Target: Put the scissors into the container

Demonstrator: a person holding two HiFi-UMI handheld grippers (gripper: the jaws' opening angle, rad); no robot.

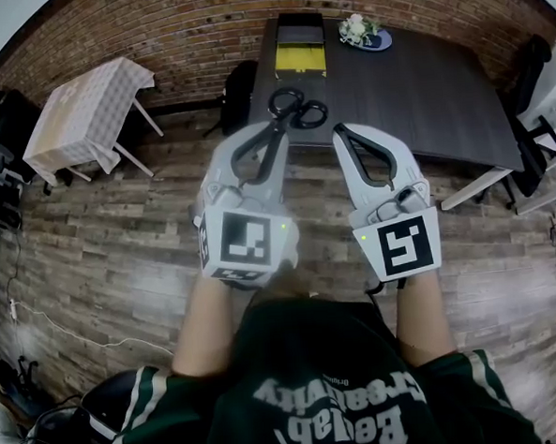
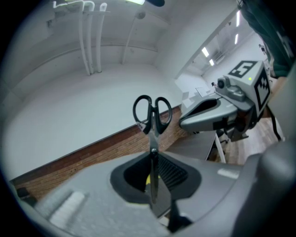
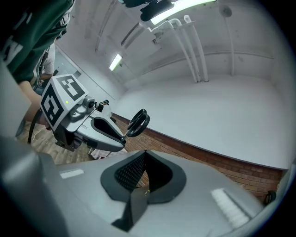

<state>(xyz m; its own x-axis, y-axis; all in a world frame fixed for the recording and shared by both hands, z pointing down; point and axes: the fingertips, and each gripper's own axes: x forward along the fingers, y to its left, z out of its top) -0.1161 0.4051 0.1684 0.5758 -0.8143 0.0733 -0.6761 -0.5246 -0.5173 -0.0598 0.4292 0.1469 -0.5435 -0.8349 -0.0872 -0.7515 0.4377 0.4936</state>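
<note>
head view: left gripper (image 1: 271,140) fingers clamped on scissors (image 1: 292,117) blades; right gripper (image 1: 341,133) fingers closed, empty. container (image 1: 302,53) sat ahead on desk (image 1: 420,86), well apart; drop-in not yet done.

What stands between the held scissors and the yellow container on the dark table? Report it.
Nothing visible. The black-handled metal scissors, clamped in the left tongs, face open air up to the yellow box-shaped container.
</note>
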